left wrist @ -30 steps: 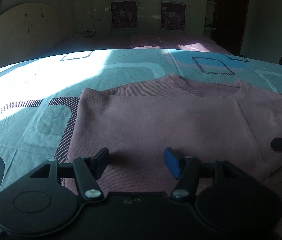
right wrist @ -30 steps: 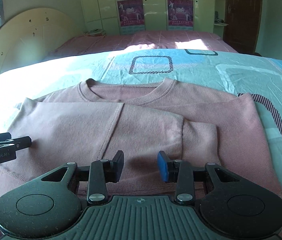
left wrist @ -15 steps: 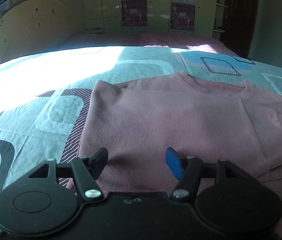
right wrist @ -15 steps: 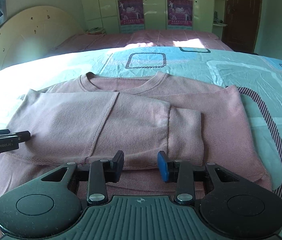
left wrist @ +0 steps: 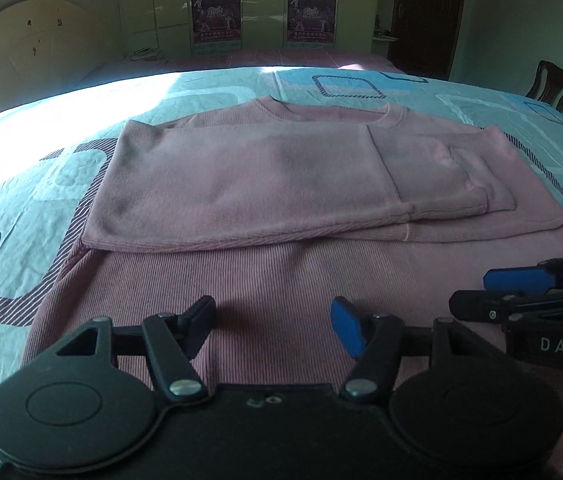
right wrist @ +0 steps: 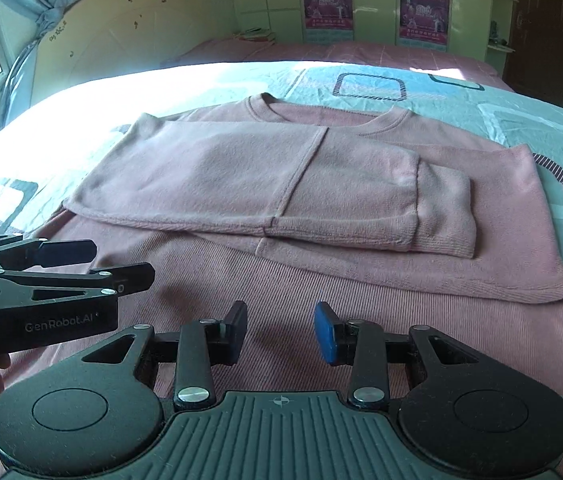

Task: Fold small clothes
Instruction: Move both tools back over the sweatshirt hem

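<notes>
- The left black two-finger gripper (left wrist: pixel 273 330) is held released, its jaws spread and nothing between them, low over the near ribbed hem of the pink knitted long-sleeved sweater (left wrist: pixel 281 184).
- The right black two-finger gripper (right wrist: pixel 281 334) is likewise held released and empty, just beside the left one over the same hem; this placement is judged to prepare a two-point grasp for folding the lower half upward.
- The sweater is laid flat, neckline away; both sleeves (right wrist: pixel 321 184) are folded across the chest, so a narrow rectangle is already formed.
- The garment is supported by a teal bedsheet with rounded-square patterns (right wrist: pixel 481 92), partly sunlit.
- Beyond, a second bed with a pink cover (right wrist: pixel 341 50), a pale curved headboard (right wrist: pixel 121 36), yellow-green wardrobe doors with posters (left wrist: pixel 257 4) and a dark wooden door (right wrist: pixel 541 20) are seen.
</notes>
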Demonstrator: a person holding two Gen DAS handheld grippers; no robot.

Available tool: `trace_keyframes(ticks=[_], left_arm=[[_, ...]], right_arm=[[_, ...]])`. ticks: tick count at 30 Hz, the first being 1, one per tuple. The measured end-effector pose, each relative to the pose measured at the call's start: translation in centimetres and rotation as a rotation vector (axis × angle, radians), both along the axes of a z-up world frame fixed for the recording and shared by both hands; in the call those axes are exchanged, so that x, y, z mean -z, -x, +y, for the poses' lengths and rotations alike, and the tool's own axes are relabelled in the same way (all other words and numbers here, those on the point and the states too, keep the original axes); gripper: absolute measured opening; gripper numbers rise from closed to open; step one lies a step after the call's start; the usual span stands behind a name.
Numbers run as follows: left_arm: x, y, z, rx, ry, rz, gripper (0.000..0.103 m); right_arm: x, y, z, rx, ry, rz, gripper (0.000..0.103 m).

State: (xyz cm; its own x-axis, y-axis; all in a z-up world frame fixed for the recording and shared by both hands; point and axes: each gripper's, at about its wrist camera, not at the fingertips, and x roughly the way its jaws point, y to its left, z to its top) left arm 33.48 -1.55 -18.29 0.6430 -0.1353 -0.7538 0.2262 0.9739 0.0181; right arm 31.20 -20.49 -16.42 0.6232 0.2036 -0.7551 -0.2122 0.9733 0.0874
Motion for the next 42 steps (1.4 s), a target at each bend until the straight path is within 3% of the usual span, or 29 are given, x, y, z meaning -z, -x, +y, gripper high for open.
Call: trace_keyframes(ticks=[5, 9, 14, 21, 26, 32, 33, 36, 42], left_arm=[[0.4, 2.1, 2.6, -0.049, -0.058, -0.019, 0.072], [0.2, 2.7, 3.8, -0.115, -0.063, -0.007, 0.075], [-0.7, 3.4, 3.5, -0.147, -0.063, 0.014, 0.068], [-1.5, 6.6, 3.5, -0.102, -0.041, 0.034, 0.068], [-0.5, 8.7, 5.7, -0.069, -0.051, 0.032, 0.071], [-2.3, 11.6, 8.6, -0.071, -0.019, 0.000, 0.069], [-2.6, 12.2, 9.1, -0.069, -0.020, -0.011, 0.069], [-3.5, 13.9, 10.8, -0.080, -0.029, -0.038, 0.072], [-3.2, 15.7, 14.2, -0.131, -0.018, -0.024, 0.071]], right_arm=[[0.5, 2.6, -3.1, 0.032, 0.102, -0.037, 0.037], [0.3, 3.6, -4.8, 0.045, 0.093, -0.041, 0.037], [-0.9, 4.9, -3.6, 0.009, 0.018, -0.052, 0.037], [-1.2, 8.1, 0.5, -0.065, -0.014, -0.048, 0.037], [0.2, 11.0, 0.0, 0.024, 0.032, -0.033, 0.037], [-1.1, 14.8, -2.7, 0.163, 0.054, -0.053, 0.038], [-1.4, 15.5, -3.1, 0.191, 0.062, -0.058, 0.040], [-2.4, 17.7, -4.4, 0.271, 0.087, -0.098, 0.077], [-2.8, 20.9, -6.3, 0.365, 0.111, -0.082, 0.078]])
